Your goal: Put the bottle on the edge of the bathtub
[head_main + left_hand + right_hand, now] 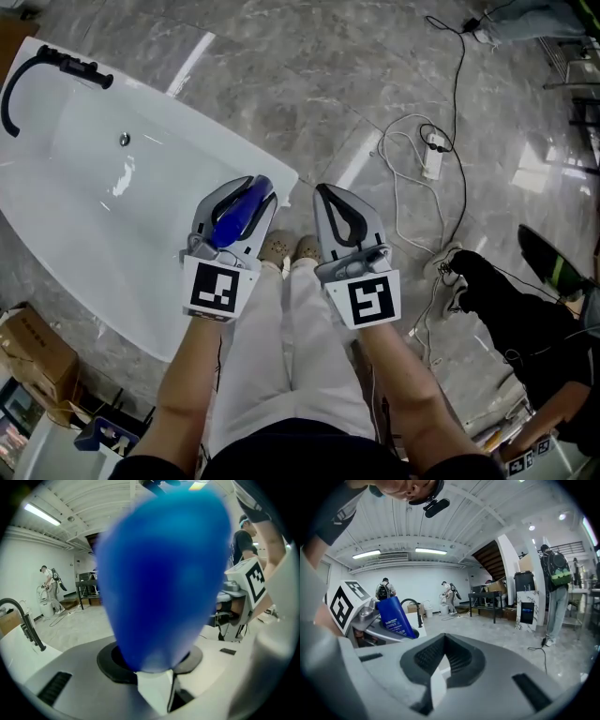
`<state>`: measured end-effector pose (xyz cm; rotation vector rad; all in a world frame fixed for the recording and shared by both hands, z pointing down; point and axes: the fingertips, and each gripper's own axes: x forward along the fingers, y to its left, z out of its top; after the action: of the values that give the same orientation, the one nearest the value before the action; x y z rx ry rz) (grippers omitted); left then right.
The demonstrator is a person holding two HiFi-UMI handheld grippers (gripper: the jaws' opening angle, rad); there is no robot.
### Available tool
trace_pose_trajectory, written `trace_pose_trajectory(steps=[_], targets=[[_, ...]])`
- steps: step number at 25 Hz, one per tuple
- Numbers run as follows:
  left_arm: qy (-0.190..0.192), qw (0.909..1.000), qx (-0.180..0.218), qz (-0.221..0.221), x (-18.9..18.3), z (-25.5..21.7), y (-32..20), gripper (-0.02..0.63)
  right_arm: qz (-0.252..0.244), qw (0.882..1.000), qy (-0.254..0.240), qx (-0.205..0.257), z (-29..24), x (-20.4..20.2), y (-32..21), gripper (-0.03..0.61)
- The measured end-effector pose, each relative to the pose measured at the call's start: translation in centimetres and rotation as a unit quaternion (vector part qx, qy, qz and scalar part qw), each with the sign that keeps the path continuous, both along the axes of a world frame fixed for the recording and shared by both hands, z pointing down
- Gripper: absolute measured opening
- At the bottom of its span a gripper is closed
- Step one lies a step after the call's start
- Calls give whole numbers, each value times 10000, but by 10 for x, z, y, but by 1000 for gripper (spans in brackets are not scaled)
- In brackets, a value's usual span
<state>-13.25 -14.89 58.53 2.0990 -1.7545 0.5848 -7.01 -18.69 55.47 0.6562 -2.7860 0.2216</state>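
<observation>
A blue bottle (pixel 240 215) lies between the jaws of my left gripper (pixel 260 187), which is shut on it; the gripper hovers over the near right corner of the white bathtub (pixel 212 139). In the left gripper view the bottle (pixel 161 578) is a blurred blue mass that fills most of the picture. The right gripper view shows the same bottle (pixel 396 617) from the side, standing up out of the left gripper. My right gripper (pixel 324 191) hangs beside the left one over the floor, shut, with nothing in it. A black faucet (pixel 54 62) sits at the tub's far end.
White cables and a power strip (pixel 432 155) lie on the marble floor to the right. A person in black (pixel 511 314) crouches at the right edge. Cardboard boxes (pixel 33 352) stand at the lower left. My shoes (pixel 287 248) are just below the grippers.
</observation>
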Motion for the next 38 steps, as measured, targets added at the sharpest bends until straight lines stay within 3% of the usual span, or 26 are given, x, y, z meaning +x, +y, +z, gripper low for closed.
trace_pose_trajectory(steps=[19,38], targets=[[-226,9967,-524,584,8,91,-25,149,157,9996,166,-135,39,5,-10,0],[-406,9928,-708,872,17,110,-27,152,37,9996,168,-214,43,3,8,0]])
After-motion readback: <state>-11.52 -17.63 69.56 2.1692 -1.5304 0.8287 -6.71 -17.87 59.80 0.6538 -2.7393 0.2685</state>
